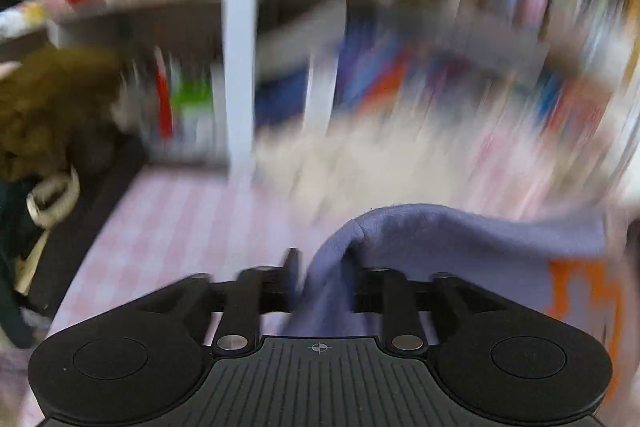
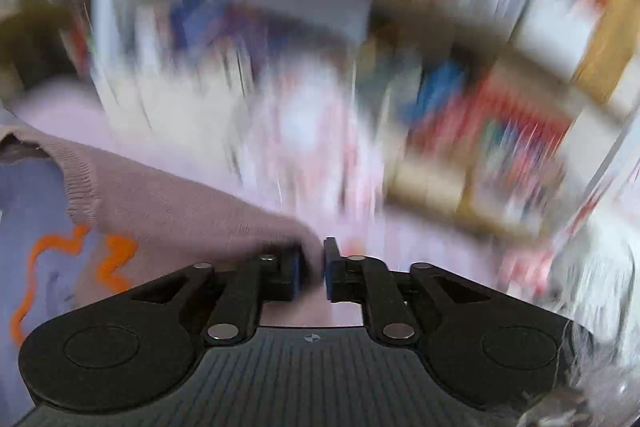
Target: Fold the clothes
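A lavender sweater [image 1: 460,243] with an orange print [image 1: 580,295] hangs between both grippers. My left gripper [image 1: 324,279] is shut on a bunched fold of it; the cloth hides the right finger. In the right wrist view the sweater [image 2: 168,203] shows its ribbed neckline [image 2: 80,187] and orange print [image 2: 72,259] at the left. My right gripper [image 2: 314,267] is shut on the sweater's edge, with cloth pinched between the blue pads [image 2: 330,275]. Both views are heavily blurred by motion.
A pink checked cloth [image 1: 168,227] covers the surface below. A brown plush toy [image 1: 40,107] and a dark bag with a pale strap [image 1: 52,199] sit at the left. A white post [image 1: 240,47] and bookshelves [image 2: 480,107] stand behind.
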`<state>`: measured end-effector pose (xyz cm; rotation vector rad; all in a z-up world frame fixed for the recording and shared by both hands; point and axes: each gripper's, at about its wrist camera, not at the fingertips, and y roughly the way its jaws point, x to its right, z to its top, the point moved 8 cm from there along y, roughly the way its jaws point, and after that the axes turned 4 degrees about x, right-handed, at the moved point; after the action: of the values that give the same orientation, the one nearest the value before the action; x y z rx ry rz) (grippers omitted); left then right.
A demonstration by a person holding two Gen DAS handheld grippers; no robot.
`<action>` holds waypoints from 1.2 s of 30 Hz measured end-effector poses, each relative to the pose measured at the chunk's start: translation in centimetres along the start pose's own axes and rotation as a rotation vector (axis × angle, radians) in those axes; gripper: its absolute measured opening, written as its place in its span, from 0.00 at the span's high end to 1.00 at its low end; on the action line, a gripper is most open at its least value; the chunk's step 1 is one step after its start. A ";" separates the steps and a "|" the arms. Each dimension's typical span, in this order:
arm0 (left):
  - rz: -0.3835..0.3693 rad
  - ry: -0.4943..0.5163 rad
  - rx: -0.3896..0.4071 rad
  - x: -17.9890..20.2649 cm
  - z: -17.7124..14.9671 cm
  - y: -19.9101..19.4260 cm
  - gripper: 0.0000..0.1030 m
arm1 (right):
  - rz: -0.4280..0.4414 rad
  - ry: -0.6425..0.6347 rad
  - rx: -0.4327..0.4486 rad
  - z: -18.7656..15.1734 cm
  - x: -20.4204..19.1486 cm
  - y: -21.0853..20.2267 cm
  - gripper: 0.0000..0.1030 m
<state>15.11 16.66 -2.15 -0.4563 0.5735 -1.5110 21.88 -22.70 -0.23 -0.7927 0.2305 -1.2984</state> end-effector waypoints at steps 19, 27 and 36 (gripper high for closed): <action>0.182 -0.098 -0.005 -0.8 -11.1 -4.1 0.48 | 0.150 0.130 -0.034 -12.6 -10.1 -7.8 0.55; 0.143 0.240 -0.035 5.3 -12.6 -0.6 0.81 | 0.174 0.145 -0.146 -14.7 -12.7 -7.2 0.72; 0.297 0.182 -0.090 -6.3 -9.7 4.1 0.97 | 0.198 0.227 -0.222 -16.6 -14.4 -7.0 0.85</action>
<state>12.66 23.75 -11.86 -0.2884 0.8176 -1.2522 2.84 -16.40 -11.63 -0.7869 0.6283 -1.1855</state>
